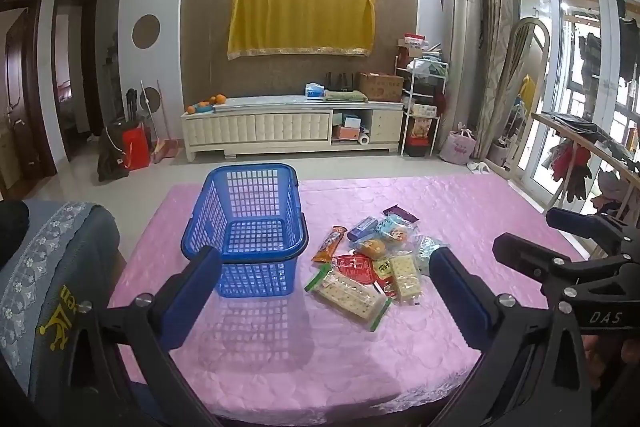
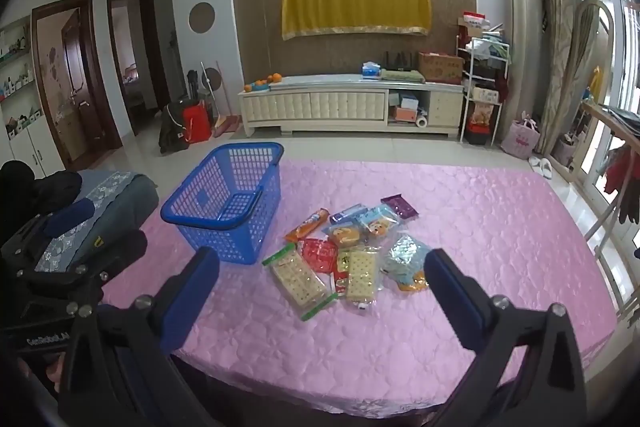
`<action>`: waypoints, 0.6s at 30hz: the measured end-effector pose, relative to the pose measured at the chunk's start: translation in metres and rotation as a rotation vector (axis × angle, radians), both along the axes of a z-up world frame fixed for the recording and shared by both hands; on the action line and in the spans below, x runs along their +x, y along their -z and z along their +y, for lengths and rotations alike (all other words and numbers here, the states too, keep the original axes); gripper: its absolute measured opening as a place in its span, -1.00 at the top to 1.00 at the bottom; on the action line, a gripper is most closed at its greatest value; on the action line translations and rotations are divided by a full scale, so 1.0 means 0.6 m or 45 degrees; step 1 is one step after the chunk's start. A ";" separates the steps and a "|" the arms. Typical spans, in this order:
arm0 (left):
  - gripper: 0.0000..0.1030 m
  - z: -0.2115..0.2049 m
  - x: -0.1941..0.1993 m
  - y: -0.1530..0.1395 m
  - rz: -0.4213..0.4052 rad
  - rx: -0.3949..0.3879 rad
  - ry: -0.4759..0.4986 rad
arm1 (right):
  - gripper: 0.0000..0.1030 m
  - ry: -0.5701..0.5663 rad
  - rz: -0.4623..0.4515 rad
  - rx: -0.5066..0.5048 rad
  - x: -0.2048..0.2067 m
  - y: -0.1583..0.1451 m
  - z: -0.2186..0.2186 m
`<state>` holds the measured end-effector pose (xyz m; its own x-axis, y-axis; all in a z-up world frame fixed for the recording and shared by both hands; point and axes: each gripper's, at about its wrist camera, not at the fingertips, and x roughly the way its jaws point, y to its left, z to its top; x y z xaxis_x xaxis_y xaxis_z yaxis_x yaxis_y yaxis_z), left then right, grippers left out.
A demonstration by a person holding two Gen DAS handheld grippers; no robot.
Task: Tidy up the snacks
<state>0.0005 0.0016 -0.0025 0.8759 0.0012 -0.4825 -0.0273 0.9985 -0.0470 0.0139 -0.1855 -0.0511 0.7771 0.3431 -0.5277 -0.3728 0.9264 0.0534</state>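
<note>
Nothing has yet been put away: the basket [image 1: 248, 227] is seen to be empty, and the snacks [image 1: 372, 259] lie in a loose heap just to its right on the pink-covered worktop [image 1: 460, 227]. The left tool [image 1: 324, 283] and the right tool [image 2: 322, 283] are both held with fingers wide apart, gripping nothing, near the front edge. A first pick is judged to be next; the cracker pack [image 2: 298, 281], nearest and flat, would have to be approached low and pinched by an edge. The packets are crinkly, overlapping, mostly clear-wrapped.
</note>
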 end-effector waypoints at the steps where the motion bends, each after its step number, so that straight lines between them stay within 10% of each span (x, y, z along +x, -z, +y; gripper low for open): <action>1: -1.00 -0.001 0.000 0.000 0.001 0.001 0.000 | -1.00 0.000 -0.001 0.000 0.000 0.000 0.000; 18: -1.00 -0.006 0.000 0.001 0.015 0.001 0.002 | -1.00 -0.004 0.007 0.004 0.000 0.000 0.006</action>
